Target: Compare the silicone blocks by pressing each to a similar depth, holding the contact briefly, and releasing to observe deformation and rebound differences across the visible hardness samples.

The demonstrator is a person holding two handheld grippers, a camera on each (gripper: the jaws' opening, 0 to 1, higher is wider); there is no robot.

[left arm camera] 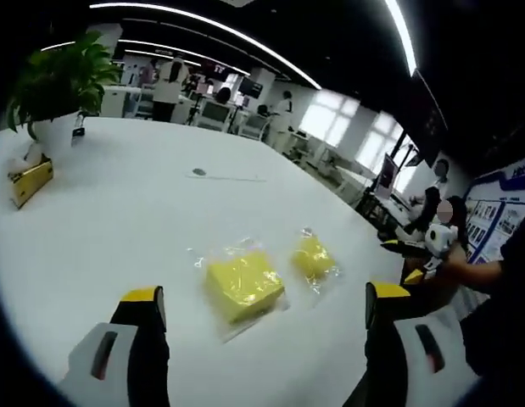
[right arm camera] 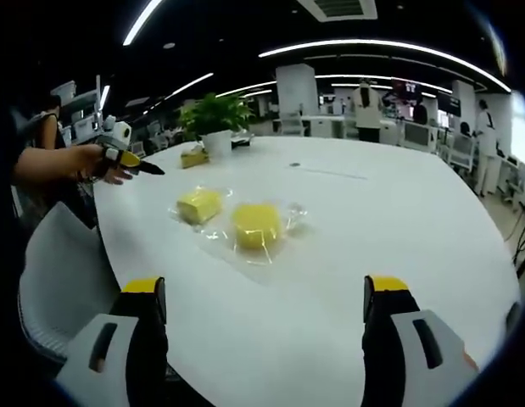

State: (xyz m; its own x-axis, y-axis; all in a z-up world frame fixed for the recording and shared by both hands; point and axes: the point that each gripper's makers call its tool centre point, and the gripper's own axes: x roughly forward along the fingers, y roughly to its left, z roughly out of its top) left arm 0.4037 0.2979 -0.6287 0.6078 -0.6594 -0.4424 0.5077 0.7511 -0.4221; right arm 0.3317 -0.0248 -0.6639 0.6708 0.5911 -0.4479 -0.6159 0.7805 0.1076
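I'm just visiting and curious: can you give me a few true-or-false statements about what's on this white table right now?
1. Two yellow blocks lie in clear plastic bags. True.
2. The left gripper is squeezing a block. False: its fingers are spread wide, short of the blocks.
3. A potted plant stands on the table. True.
4. The right gripper is pressing down on a block. False: it is open, apart from both.
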